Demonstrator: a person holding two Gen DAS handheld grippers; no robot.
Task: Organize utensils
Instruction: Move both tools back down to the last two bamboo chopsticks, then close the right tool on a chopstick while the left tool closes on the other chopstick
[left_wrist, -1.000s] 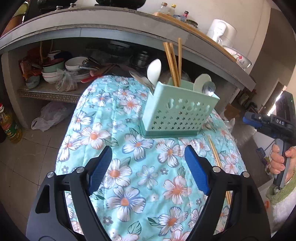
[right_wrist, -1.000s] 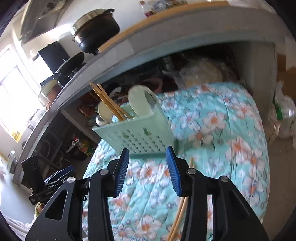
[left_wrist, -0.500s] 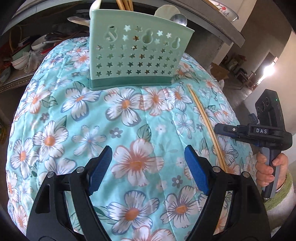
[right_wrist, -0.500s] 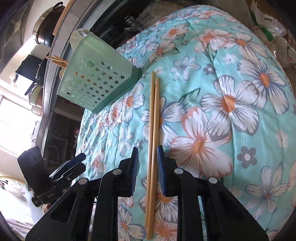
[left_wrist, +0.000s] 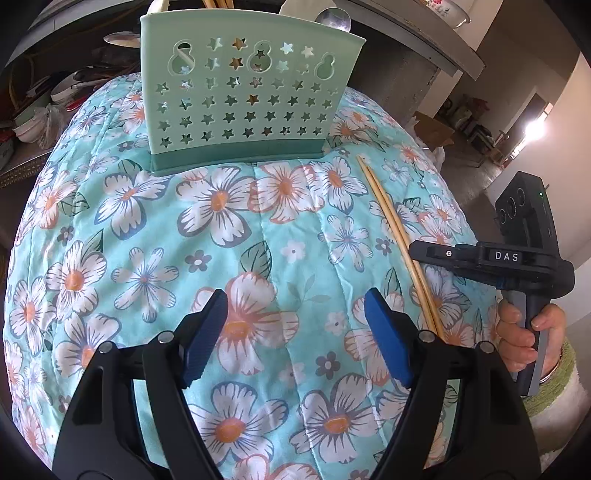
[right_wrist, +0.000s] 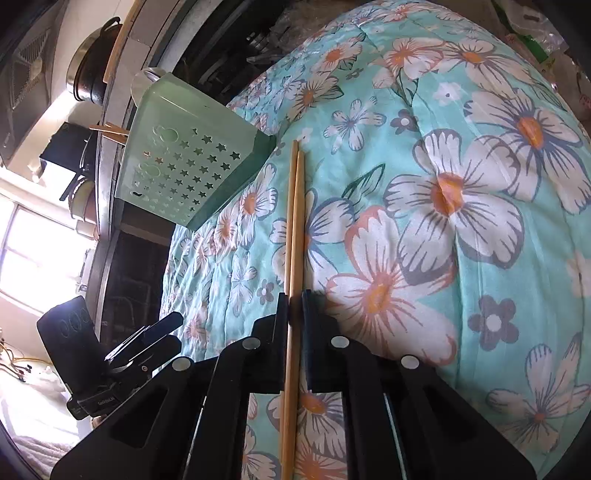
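Observation:
A mint-green utensil holder (left_wrist: 243, 99) with star cut-outs stands at the far side of the floral cloth (left_wrist: 229, 236); spoons and chopsticks stick out of its top. It also shows in the right wrist view (right_wrist: 188, 158). A pair of wooden chopsticks (right_wrist: 293, 229) lies on the cloth to the right of the holder, also seen in the left wrist view (left_wrist: 395, 236). My right gripper (right_wrist: 294, 308) is shut on the chopsticks near their middle, and shows in the left wrist view (left_wrist: 413, 251). My left gripper (left_wrist: 295, 325) is open and empty above the cloth's near part.
A concrete counter (left_wrist: 424, 37) runs behind the holder, with bowls and dishes (left_wrist: 44, 107) on the shelf under it at the left. A black pot (right_wrist: 92, 70) sits on the counter top. The cloth drops away at its right edge.
My right gripper has come down over the chopsticks and closed its jaws on them. My left gripper has tilted down a little nearer the cloth and stays open.

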